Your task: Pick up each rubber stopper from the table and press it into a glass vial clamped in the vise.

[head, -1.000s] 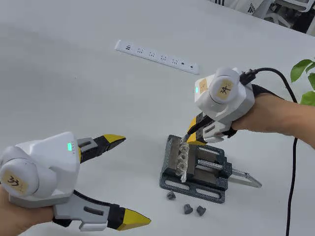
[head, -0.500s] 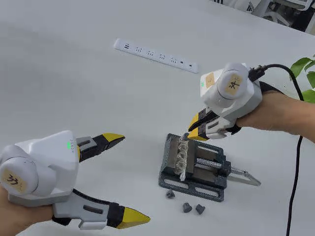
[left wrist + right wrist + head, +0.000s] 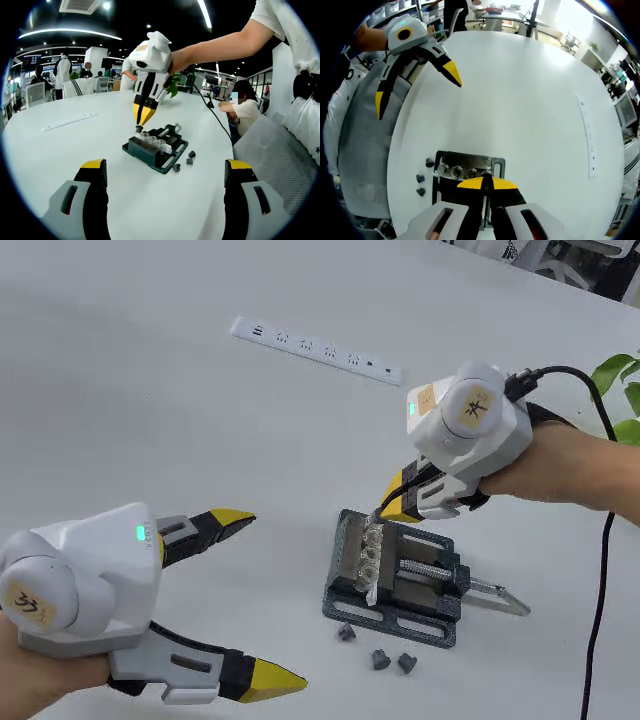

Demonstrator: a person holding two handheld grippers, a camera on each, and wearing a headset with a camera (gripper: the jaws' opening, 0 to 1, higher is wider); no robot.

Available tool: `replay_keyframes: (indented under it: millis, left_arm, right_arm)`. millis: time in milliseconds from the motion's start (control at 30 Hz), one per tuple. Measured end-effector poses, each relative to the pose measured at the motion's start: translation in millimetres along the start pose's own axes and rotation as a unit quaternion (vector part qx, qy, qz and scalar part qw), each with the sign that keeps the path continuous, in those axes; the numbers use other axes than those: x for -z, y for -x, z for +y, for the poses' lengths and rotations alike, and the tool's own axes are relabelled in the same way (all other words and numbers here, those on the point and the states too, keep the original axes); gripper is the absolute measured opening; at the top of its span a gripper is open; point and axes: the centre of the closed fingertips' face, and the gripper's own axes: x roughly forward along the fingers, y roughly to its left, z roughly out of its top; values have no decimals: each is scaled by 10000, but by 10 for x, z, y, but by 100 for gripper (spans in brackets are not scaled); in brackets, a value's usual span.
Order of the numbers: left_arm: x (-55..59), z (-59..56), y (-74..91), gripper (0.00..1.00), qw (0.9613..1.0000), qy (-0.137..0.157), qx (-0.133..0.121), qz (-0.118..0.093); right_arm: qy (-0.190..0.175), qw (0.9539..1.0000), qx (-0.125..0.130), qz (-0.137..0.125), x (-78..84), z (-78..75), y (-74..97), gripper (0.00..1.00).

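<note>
A dark vise on the white table clamps a row of clear glass vials. My right gripper hovers tip-down over the far end of that row, shut on a small grey rubber stopper just above the farthest vial. In the right gripper view its jaws point down at the vials. Three more stoppers lie on the table in front of the vise. My left gripper hangs wide open at the near left, holding nothing and well away from the vise.
A white power strip lies at the back of the table. The vise handle sticks out to the right. A black cable trails from the right gripper, and plant leaves reach in at the right edge. People sit beyond the table.
My right gripper has lifted slightly and shifted right above the far vial, staying shut. The left gripper has hardly moved.
</note>
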Motion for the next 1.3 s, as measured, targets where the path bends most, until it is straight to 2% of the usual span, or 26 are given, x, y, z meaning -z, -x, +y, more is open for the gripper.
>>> replay_keyframes:
  millis: [567,1000,1133,1300]
  left_arm:
    - [4,36,-11,97,10000,43,-29,-31]
    - [-23,24,-37,97,10000,36,-1,-72]
    - [-26,28,-38,97,10000,34,-3,-76]
    - [-26,29,-37,97,10000,37,2,-81]
  right_arm:
    - [23,9999,-60,92,9,-18,-48,0]
    - [60,9994,-158,311,0,3,-60,0]
    - [-46,9993,-208,317,-5,-21,-61,0]
    - [71,9986,-230,478,-16,-7,-74,0]
